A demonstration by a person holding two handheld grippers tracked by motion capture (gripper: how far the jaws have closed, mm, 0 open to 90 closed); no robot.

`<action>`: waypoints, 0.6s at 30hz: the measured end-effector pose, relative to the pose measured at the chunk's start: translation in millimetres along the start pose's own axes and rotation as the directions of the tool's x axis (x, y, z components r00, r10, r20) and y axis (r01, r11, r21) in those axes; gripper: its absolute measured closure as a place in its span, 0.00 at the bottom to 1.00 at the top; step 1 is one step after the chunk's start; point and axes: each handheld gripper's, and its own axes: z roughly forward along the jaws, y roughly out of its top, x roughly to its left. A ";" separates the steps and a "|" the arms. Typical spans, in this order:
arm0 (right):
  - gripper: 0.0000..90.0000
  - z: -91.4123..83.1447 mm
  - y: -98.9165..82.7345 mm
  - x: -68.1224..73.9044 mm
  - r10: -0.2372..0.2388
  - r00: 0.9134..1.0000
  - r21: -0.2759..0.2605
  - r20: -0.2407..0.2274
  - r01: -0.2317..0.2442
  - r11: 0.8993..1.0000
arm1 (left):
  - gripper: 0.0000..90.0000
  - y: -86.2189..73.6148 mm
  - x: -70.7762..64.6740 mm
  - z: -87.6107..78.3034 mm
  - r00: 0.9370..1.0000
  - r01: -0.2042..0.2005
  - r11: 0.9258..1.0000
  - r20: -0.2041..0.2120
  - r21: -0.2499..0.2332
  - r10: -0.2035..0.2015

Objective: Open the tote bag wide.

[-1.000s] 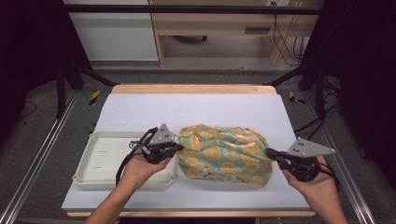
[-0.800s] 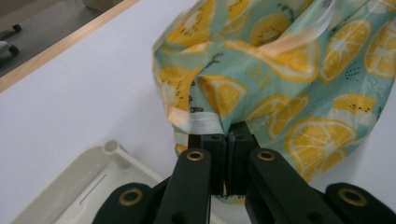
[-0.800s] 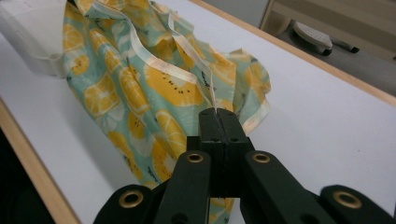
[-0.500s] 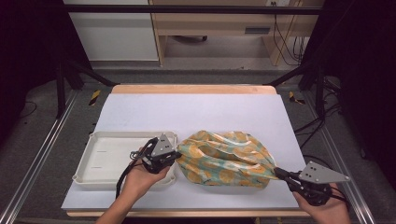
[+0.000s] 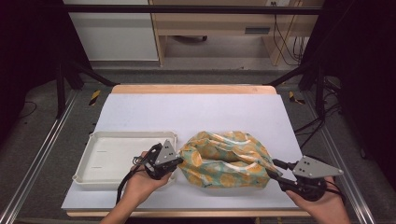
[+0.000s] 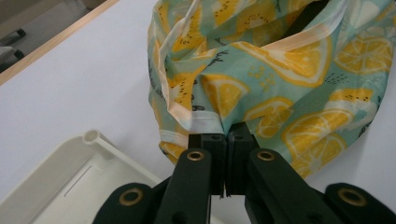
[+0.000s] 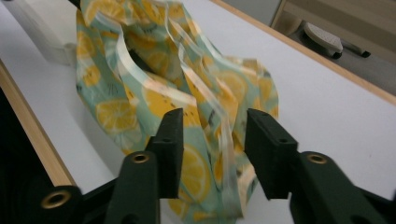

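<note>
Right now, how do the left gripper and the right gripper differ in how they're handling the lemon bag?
The left gripper is shut on the lemon bag's hem beside the white tray; the right gripper has just been opening, jaws apart with cloth loose between them. Both meet opposite ends of the bag.

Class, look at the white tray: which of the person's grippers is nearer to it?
Left. The left gripper hangs at the tray's right edge, shut on the bag; the right gripper sits beyond the bag's far side.
</note>
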 end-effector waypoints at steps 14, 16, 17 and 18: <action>0.49 78.3 78.9 8.6 -0.081 0.992 0.050 -0.093 0.085 0.995 | 0.99 11.5 1.7 -1.4 0.999 -0.022 1.000 0.023 -0.010 0.022; 0.48 108.9 85.6 15.4 -0.107 0.987 0.128 -0.119 0.122 0.984 | 0.99 15.8 1.3 -4.0 0.999 -0.029 0.999 0.025 -0.020 0.029; 0.48 108.9 85.6 15.4 -0.107 0.987 0.128 -0.119 0.122 0.984 | 0.99 15.8 1.3 -4.0 0.999 -0.029 0.999 0.025 -0.020 0.029; 0.51 127.6 86.2 16.5 -0.136 0.986 0.203 -0.101 0.154 0.967 | 0.99 17.8 1.0 -6.1 0.999 -0.029 0.999 0.026 -0.025 0.030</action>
